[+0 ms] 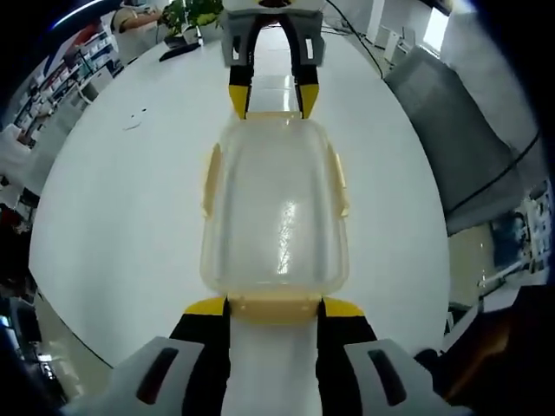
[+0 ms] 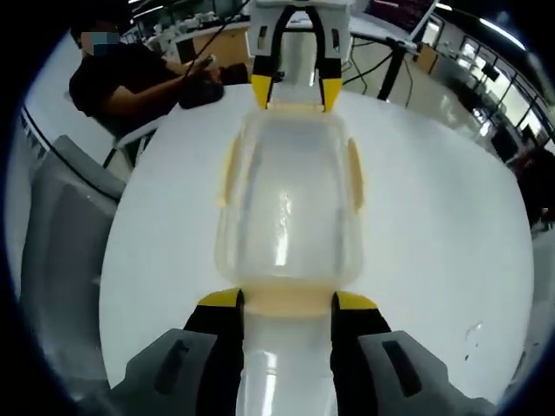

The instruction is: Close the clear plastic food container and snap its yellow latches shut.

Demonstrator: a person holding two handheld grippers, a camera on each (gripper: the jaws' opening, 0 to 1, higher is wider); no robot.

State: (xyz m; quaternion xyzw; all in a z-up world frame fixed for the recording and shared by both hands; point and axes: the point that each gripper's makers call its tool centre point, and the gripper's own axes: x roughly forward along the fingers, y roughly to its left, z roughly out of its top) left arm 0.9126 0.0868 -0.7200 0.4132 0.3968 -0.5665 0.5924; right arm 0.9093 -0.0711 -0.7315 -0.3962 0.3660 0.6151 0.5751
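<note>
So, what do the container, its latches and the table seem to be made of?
The container looks like clear, glossy plastic: the table shows through it, and its lid carries a bright glare streak. The latches seem pale yellow, translucent plastic, probably softer. The table has a smooth white surface with a soft sheen, perhaps laminate or painted board; the pictures leave that open.

Clear, rounded-rectangular plastic food container with its lid on, lying flat on the white round table, lengthwise between the two grippers. Pale yellow latches on all four sides: near end latch just ahead of the left gripper, far end latch touching the right gripper; long side latches against the walls.
</note>
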